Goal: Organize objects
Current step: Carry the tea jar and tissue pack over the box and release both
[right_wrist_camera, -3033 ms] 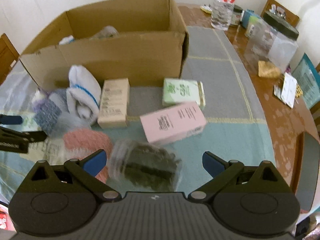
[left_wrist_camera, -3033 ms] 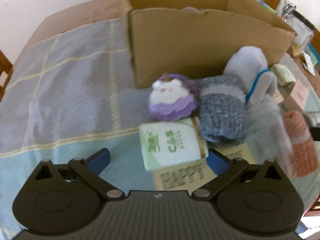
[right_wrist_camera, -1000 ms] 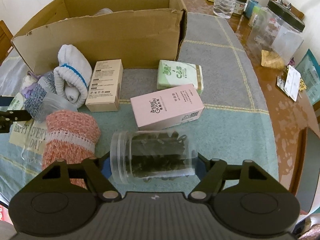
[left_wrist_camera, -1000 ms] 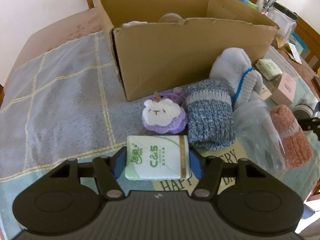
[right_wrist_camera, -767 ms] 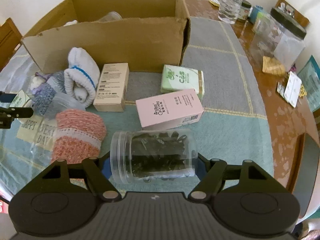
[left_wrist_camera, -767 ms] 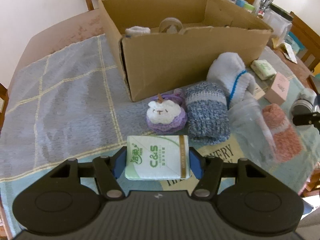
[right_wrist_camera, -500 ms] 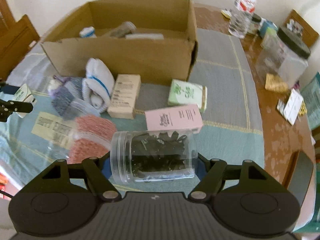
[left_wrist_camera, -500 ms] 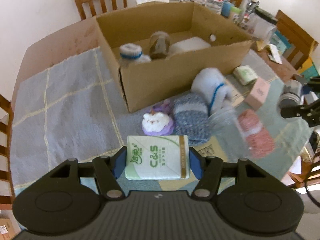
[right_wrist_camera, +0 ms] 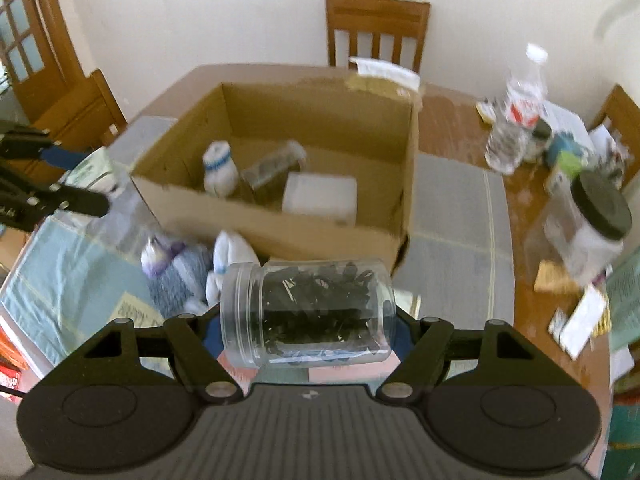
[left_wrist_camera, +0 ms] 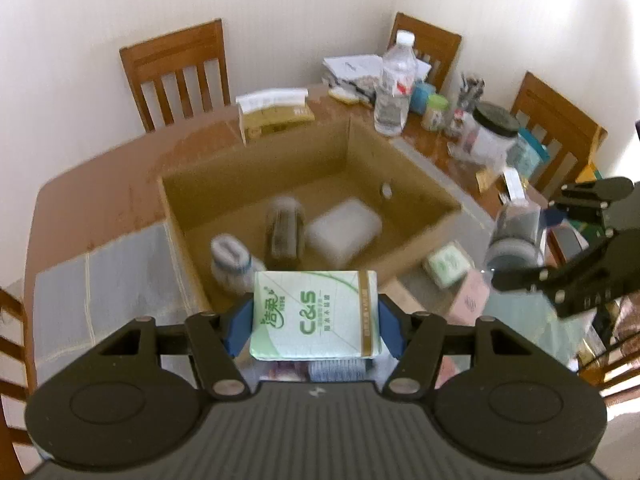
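- The left gripper is held high above the table, tipped down toward the box, its blue pads pinching a green tissue pack from both sides — the pack hangs in the air over the box's near wall.
- The right gripper is also lifted well off the table, angled down at the box; its fingers clamp a clear jar of dark bits, lying on its side with the open mouth at 9 o'clock.
- In the left view, the right gripper shows at 3 o'clock, level with the box's right end, the jar in its grip.
- In the right view, the left gripper appears at 9 o'clock, just off the box's left corner.
- Inside the box: a white sock roll with a blue band, a second jar on its side, and a white block.
- In front of the box, on the cloth — a purple plush, a grey-blue sock and a white sock, all touching.
- At 2 o'clock in the right view stand a water bottle and a black-lidded jar; both are blurred.
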### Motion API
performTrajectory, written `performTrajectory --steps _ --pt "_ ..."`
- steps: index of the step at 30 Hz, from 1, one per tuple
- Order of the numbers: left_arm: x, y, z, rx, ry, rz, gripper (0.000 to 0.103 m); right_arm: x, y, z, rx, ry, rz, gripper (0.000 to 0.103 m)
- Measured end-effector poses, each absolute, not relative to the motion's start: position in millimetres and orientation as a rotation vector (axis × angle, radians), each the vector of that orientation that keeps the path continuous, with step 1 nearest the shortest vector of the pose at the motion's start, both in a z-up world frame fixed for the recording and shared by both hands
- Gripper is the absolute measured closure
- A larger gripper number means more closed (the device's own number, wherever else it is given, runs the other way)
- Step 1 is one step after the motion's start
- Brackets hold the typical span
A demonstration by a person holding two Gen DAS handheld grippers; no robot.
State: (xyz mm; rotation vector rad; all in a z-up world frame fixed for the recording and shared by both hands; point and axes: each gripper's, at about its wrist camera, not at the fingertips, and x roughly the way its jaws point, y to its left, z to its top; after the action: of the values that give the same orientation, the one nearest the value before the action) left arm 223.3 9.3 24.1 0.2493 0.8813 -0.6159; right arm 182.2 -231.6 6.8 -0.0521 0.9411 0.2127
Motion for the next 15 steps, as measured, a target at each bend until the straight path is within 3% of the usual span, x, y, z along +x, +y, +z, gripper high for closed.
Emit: performTrajectory --steps 6,8,10,15 --pt "254.1 -13.2 30.7 0.232 0.845 -0.605 0.039 208.8 -232.8 22.0 -0.097 0.890 0.246 0.023" --pt "261.6 -19.4 27.9 0.217 0.843 -0.601 0.032 219.5 -235.5 25.1 -0.099 0.877 0.249 0.023" --pt "266.1 -23.4 24.4 0.215 0.852 -0.581 0.012 229.7 -239.6 27.9 -0.092 0.867 0.248 0.023" --pt "267.8 -25.8 12.2 0.213 0.870 -0.585 0.009 256.6 -245.8 30.6 -0.091 0.851 0.256 0.023"
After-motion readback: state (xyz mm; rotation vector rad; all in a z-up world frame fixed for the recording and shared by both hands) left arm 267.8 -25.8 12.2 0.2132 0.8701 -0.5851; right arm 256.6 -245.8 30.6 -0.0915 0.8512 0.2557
